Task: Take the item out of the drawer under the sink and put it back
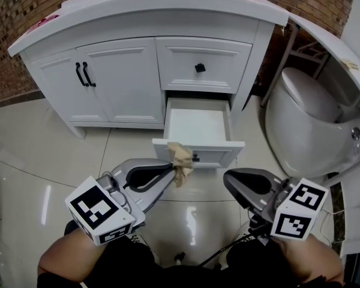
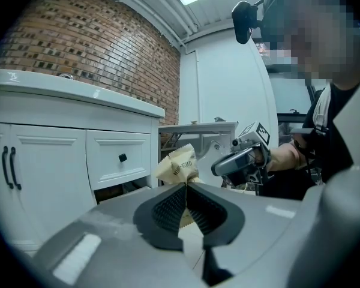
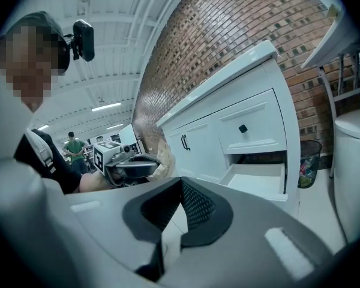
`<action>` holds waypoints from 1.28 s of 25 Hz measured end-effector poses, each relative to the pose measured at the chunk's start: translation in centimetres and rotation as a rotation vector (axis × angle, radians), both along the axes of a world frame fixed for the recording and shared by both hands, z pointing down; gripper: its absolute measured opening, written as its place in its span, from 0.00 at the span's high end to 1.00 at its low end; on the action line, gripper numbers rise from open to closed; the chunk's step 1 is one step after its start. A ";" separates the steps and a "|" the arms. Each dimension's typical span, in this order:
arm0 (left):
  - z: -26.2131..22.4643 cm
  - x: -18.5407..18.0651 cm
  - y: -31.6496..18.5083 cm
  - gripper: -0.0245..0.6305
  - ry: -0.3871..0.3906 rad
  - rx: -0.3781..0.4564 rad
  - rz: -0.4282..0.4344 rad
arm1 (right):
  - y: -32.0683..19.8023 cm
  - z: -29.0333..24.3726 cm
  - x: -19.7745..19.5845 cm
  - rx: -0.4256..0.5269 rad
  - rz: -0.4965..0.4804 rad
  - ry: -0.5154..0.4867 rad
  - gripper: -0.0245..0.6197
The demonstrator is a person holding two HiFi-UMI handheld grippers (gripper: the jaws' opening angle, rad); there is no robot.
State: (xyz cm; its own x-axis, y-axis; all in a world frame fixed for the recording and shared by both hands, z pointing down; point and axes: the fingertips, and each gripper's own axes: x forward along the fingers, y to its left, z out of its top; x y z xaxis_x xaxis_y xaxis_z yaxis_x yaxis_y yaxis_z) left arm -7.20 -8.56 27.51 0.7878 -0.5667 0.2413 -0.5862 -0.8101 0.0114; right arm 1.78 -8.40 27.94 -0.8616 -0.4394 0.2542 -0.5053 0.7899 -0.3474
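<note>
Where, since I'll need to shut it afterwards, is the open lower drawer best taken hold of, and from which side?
Probably the small black knob in the middle of the drawer's front panel, approached straight from the front, fingers either side. The panel is flat and wide; only the knob sticks out.

A bathroom: white sink cabinet [image 1: 117, 80], toilet [image 1: 309, 125], brick wall [image 1: 18, 14]; glossy floor tiles [image 1: 36, 161].
</note>
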 end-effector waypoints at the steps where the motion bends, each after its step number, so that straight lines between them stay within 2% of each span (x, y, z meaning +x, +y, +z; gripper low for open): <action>1: 0.0 0.0 0.0 0.94 -0.003 0.000 0.002 | 0.0 0.0 0.0 0.000 0.000 0.000 0.96; 8: 0.1 0.0 0.0 0.94 0.006 -0.001 -0.004 | 0.1 0.1 -0.1 -0.001 -0.003 0.000 0.96; 13: 0.1 -0.4 -0.6 0.94 -0.014 0.013 -0.017 | 0.1 0.2 -0.2 -0.003 -0.003 0.005 0.96; 20: -0.7 -1.9 -3.4 0.94 -0.089 0.073 -0.069 | 0.2 0.4 -0.6 -0.004 -0.017 0.012 0.96; 24: -0.6 -2.8 -6.2 0.94 -0.091 0.046 -0.099 | 0.4 0.5 -1.0 -0.004 -0.029 0.013 0.96; 28: -0.5 -3.9 -9.2 0.94 -0.168 0.076 -0.134 | 0.6 0.3 -1.3 -0.001 -0.038 0.009 0.96; 32: -0.8 -3.0 -12.1 0.94 -0.208 0.103 -0.130 | 0.8 0.4 -1.2 0.000 -0.045 0.016 0.96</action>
